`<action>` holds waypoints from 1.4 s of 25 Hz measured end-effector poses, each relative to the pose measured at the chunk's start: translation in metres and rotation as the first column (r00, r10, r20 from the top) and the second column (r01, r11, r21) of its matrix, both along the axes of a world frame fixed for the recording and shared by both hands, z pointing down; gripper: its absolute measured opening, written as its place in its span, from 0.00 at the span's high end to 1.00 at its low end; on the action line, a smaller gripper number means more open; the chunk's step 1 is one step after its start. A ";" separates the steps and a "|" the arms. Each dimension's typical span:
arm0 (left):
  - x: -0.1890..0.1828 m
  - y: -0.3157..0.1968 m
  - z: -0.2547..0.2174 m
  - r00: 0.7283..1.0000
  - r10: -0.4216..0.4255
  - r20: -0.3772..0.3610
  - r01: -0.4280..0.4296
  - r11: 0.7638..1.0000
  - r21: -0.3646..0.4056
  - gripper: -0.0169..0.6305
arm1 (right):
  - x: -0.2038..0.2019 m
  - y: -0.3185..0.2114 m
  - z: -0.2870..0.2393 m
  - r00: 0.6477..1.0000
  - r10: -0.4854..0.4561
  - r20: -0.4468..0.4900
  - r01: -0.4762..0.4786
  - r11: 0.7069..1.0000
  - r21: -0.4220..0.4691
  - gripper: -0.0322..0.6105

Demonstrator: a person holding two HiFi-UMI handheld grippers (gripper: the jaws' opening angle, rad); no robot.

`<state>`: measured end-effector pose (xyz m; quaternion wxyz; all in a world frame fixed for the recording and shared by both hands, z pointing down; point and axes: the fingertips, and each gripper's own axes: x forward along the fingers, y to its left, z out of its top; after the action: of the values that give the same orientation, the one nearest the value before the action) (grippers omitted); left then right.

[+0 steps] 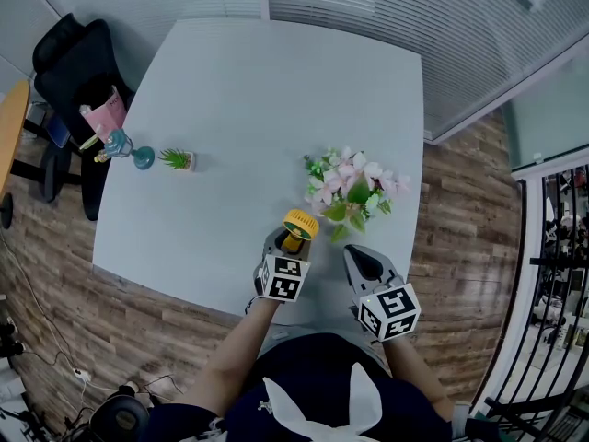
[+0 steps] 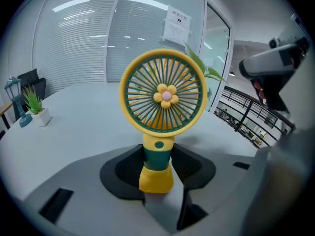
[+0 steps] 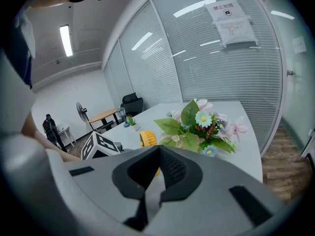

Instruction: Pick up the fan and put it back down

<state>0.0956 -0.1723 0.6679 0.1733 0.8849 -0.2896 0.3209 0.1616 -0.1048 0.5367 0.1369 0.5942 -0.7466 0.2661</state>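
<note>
The left gripper (image 1: 291, 245) is sitting at the lower centre of the head view, its jaws closing on the green and yellow handle of the fan (image 2: 162, 95), which is standing upright between them. Whether the fan's base is resting on the pale surface (image 1: 258, 90) cannot be told. The right gripper (image 1: 364, 258) is hovering just to the right, jaws pressed together with nothing in them. The flower bouquet (image 1: 352, 191) is lying just above both grippers, and a small potted plant (image 1: 177, 159) is standing well apart at the left.
</note>
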 end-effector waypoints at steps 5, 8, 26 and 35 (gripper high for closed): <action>0.002 0.000 -0.004 1.000 0.001 -0.017 -0.001 1.000 0.017 0.68 | -0.001 0.001 0.000 1.000 -0.002 -0.001 0.002 1.000 0.002 0.94; 0.001 0.000 -0.007 1.000 -0.002 -0.024 0.003 1.000 0.022 0.69 | -0.001 0.001 -0.001 1.000 -0.004 -0.003 0.004 1.000 0.003 0.94; -0.016 -0.009 -0.039 0.994 -0.074 -0.080 0.081 0.993 0.081 0.69 | -0.012 0.005 -0.012 0.999 -0.036 -0.011 0.037 0.999 0.036 0.94; -0.023 -0.011 -0.066 0.985 -0.107 -0.138 0.123 0.986 0.112 0.69 | -0.019 0.011 -0.023 0.999 -0.050 -0.018 0.051 0.997 0.066 0.94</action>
<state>0.0723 -0.1832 0.6018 0.1567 0.8948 -0.3469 0.2334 0.1424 -0.0939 0.5135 0.1300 0.5815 -0.7686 0.2327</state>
